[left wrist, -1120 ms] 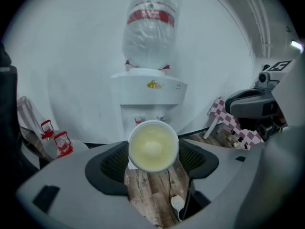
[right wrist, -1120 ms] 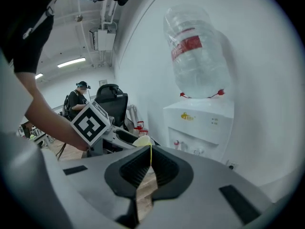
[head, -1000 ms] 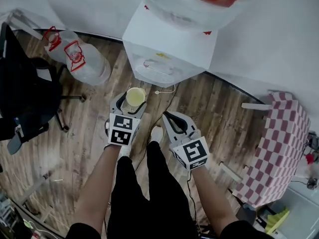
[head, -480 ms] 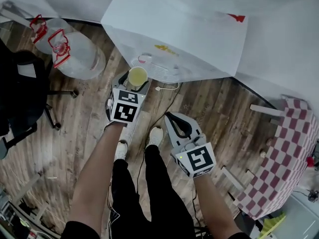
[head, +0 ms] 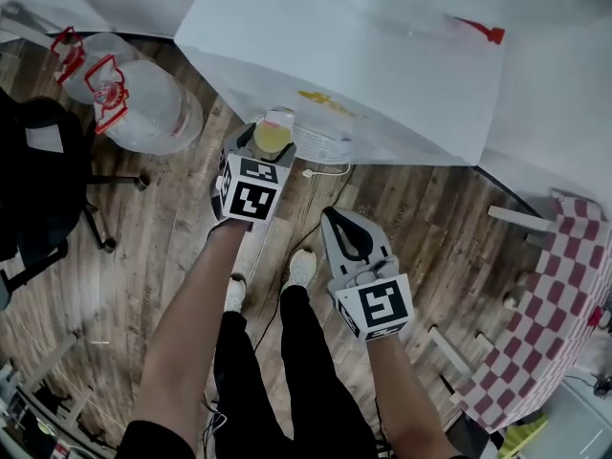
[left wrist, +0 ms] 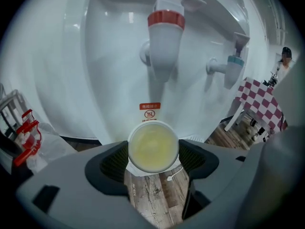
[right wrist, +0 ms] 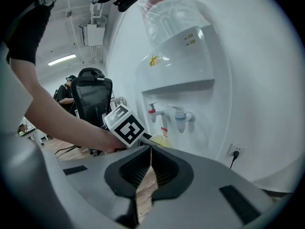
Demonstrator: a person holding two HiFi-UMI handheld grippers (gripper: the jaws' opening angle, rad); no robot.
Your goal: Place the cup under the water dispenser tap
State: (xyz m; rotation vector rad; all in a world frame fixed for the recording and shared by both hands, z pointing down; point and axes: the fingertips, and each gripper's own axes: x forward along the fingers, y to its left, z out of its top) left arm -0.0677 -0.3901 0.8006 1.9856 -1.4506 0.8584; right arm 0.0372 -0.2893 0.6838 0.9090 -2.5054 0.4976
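Two jaws of our left gripper (left wrist: 153, 157) clamp the cup (left wrist: 153, 146), holding it just below the red tap (left wrist: 165, 37) of the water dispenser (head: 354, 75). Our right gripper (right wrist: 150, 156) hangs apart, jaws pressed together, empty.

Right tool closed and empty, facing the water dispenser

The right tool (right wrist: 150, 155) has its jaws pressed together with nothing between them. Just beyond its tips and slightly left, a hand (right wrist: 107, 144) holds the left tool (right wrist: 144, 137). A yellow cup (right wrist: 159, 139) shows at that tool's far end, below the red tap (right wrist: 152, 110) of the water dispenser (right wrist: 190, 66). A black chair (right wrist: 93, 97) stands far left.
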